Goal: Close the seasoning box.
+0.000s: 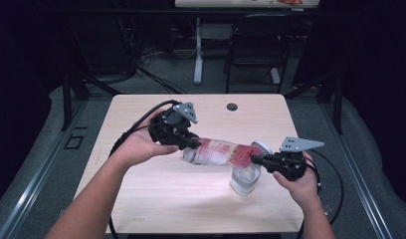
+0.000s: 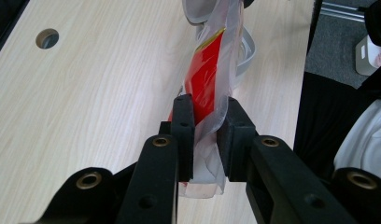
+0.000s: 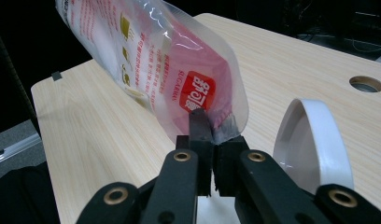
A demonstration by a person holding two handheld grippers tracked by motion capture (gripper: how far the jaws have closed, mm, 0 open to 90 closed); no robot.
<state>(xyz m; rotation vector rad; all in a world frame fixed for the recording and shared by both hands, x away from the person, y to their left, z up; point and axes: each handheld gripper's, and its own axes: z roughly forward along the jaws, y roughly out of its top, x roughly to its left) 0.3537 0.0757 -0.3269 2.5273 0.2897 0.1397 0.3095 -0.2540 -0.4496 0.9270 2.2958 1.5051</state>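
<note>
Above the table (image 1: 141,194), each gripper, left (image 1: 191,143) and right (image 1: 255,159), clamps one end of the pouch (image 1: 218,151).

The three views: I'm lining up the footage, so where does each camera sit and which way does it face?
High view: above the person's side, looking forward and down on the table; both forearms, left tongs, right tongs.
Left gripper view: rides the left tongs, looking along the bag across the table.
Right gripper view: rides the right tongs, facing the bag and white jar.
Shared: every view shows the bag pinched.
</note>
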